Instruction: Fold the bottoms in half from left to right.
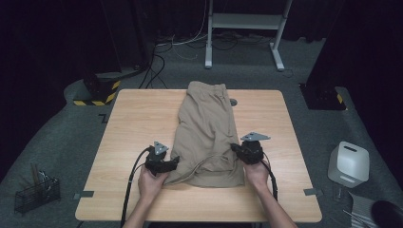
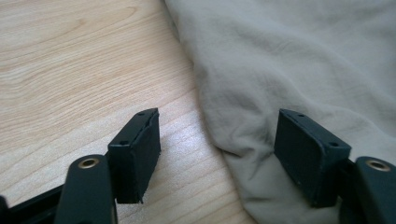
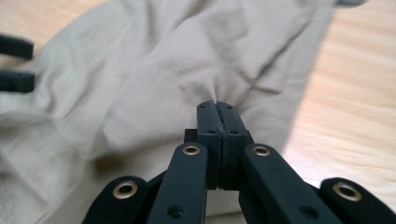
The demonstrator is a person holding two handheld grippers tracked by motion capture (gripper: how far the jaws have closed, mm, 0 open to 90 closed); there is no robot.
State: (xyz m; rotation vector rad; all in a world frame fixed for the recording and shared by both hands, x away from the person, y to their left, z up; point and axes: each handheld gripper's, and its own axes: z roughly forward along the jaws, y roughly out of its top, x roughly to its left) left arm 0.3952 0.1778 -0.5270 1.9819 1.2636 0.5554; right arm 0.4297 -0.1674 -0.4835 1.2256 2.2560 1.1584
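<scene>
Halfway gripped: right gripper (image 3: pixel 218 109) pinched tight on a fold of the khaki trousers (image 1: pixel 207 133), lying lengthwise between both grippers; left gripper (image 2: pixel 217 140) spread apart astride the near hem edge, not yet clamped. Folding likely ahead.

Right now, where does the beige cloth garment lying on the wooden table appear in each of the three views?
High view: beige cloth garment lies lengthwise at the centre of the table.
Left gripper view: it covers the right side, its edge between the open jaws.
Right gripper view: it spreads across left and centre.
Shared landmark: the light wooden table.
</scene>
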